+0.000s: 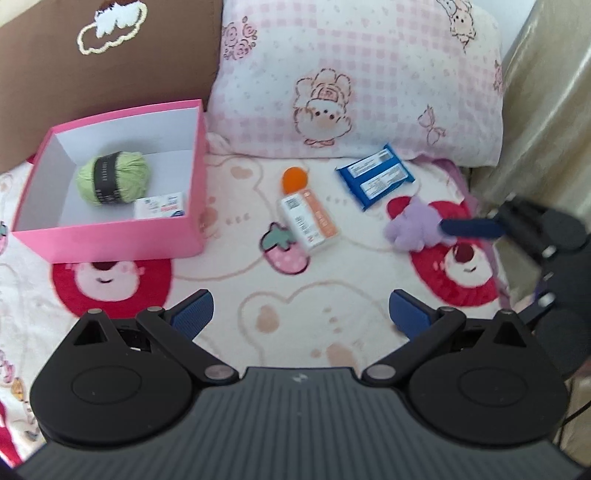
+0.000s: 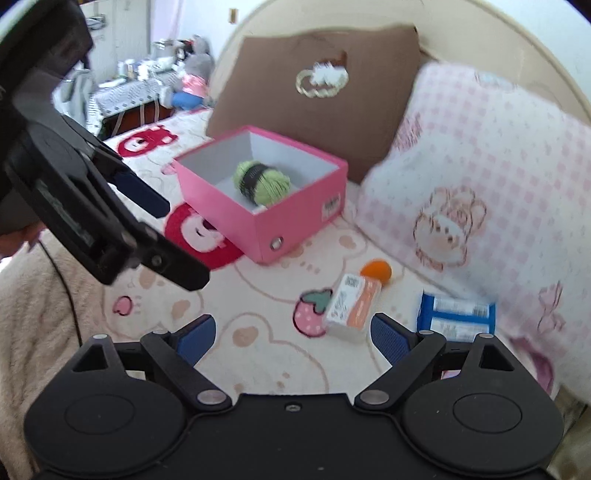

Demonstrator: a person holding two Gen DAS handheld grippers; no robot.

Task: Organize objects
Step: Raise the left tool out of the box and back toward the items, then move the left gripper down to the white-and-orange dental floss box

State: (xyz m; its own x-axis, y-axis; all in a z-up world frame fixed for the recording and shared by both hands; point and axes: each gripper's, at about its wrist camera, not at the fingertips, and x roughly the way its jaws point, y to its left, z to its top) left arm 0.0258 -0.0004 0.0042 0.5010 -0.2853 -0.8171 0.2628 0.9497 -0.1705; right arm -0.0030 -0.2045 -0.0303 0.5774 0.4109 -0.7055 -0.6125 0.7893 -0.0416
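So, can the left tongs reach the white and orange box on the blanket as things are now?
Probably yes. The left tongs are open, and the white and orange box lies ahead on the blanket with nothing between. The pink box stands aside.

You look across a bed covered by a cream cartoon-print blanket [image 1: 332,295]; a brown cushion [image 2: 314,110] and a pink checked pillow [image 1: 362,74] lean at its head against a pale curved headboard [image 2: 332,18]; a cluttered side table [image 2: 129,85] stands beyond, in daylight.
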